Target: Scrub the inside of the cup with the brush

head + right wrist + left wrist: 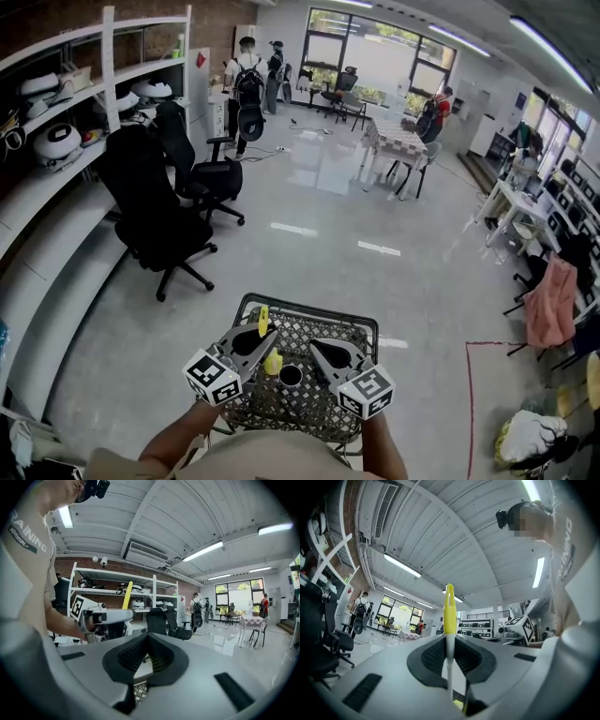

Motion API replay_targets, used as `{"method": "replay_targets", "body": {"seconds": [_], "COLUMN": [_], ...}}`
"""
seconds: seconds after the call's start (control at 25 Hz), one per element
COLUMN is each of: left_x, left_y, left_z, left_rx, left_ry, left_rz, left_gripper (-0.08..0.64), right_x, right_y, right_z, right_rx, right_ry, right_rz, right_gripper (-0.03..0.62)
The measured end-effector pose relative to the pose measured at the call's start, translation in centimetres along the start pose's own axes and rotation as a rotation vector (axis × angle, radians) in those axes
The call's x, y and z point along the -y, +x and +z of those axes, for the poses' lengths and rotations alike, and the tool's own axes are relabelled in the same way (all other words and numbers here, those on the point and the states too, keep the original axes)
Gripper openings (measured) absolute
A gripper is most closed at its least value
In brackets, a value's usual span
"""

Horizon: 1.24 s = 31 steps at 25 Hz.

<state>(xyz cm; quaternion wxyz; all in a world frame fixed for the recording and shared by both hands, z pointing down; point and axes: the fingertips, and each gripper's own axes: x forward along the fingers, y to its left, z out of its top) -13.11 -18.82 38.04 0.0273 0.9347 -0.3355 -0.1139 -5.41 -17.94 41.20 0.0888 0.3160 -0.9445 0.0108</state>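
Grippers nearest the body, low over a small mesh-topped table (323, 328). Left gripper (265, 342) clamped tight on the brush (263, 320) — yellow handle end sticking up past the pads, paler shaft running down between them. Right gripper (147, 637) pinched fully together with nothing inside, only mesh showing below its pads.

Between the two, standing on the mesh, the cup (291, 375): small, dark inside, pale rim, upright, mouth open upward. Just beside the brush's lower yellow end; too small to tell whether touching. Not steadied by either gripper.

Judged as the approach step: brush in hand, nothing yet inside the cup, scrubbing not begun. Next move likely calls for bringing the brush's lower end over the mouth and straight down inside, then working it round the inner wall. Probably also for spreading the right jaws first and taking the cup by its side, since a light cup on open mesh may well skid or tip under the bristles.

Further out, pale glossy floor, black office chairs (159, 220) by wall shelves on the left, then a cloth-covered table (398, 141) and people (248, 80) near the far windows.
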Motion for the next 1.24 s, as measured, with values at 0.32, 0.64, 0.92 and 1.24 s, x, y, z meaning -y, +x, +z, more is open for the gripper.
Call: {"method": "replay_targets", "body": {"seconds": [0.32, 0.64, 0.92, 1.24], "left_x": [0.5, 0.7, 0.2, 0.5], "left_y": [0.1, -0.6, -1.7, -1.0], "left_z": [0.7, 0.1, 0.1, 0.2], "left_rx": [-0.036, -0.024, -0.032, 0.014], "left_ry": [0.051, 0.047, 0.075, 0.066], "left_rz": [0.001, 0.005, 0.03, 0.055], "left_gripper": [0.041, 0.041, 0.041, 0.041], "right_x": [1.3, 0.8, 1.0, 1.6], "right_y": [-1.1, -0.6, 0.0, -0.1], "right_z": [1.5, -0.4, -0.3, -0.7], "right_rx": [0.054, -0.03, -0.026, -0.065], "right_ry": [-0.029, -0.047, -0.069, -0.093], "right_rz": [-0.093, -0.076, -0.104, -0.086], "right_gripper": [0.015, 0.015, 0.015, 0.015]}}
